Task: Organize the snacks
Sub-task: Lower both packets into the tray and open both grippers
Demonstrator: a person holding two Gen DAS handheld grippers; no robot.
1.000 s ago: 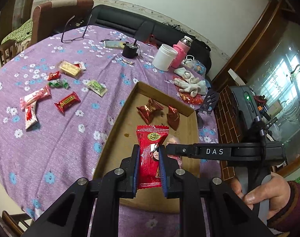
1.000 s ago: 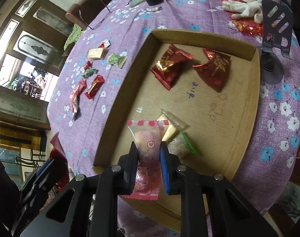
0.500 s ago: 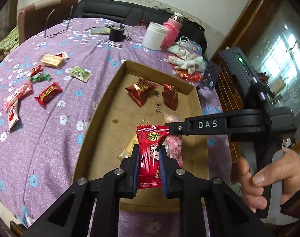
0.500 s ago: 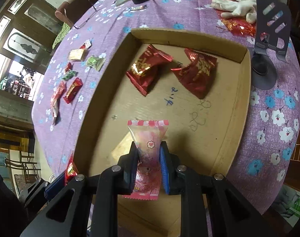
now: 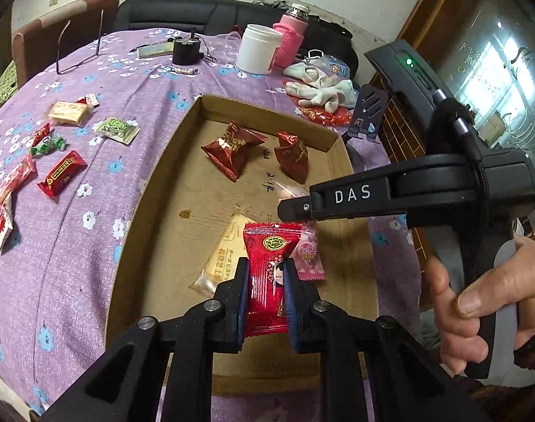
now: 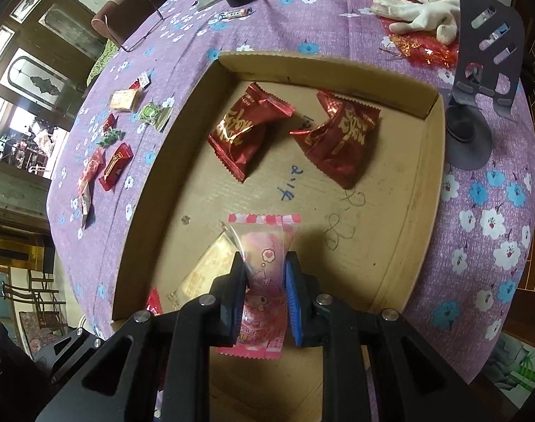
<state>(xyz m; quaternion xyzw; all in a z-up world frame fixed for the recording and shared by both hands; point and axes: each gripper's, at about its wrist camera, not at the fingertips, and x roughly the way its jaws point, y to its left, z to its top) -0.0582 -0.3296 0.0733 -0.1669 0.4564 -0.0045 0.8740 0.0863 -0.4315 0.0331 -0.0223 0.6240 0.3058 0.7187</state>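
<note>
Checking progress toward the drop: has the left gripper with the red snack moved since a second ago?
Yes. The left gripper, shut on the red snack packet, has come down and nearer over the cardboard tray, whose far wall sits higher in the left wrist view.

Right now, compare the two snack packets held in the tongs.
The left tongs hold a red packet, opaque, with a gold-green round emblem. The right tongs hold a pink packet, partly see-through, with a pink-and-white checked end seal and a heart. Both are clamped across the middle, ends sticking out, above the cardboard tray.
</note>
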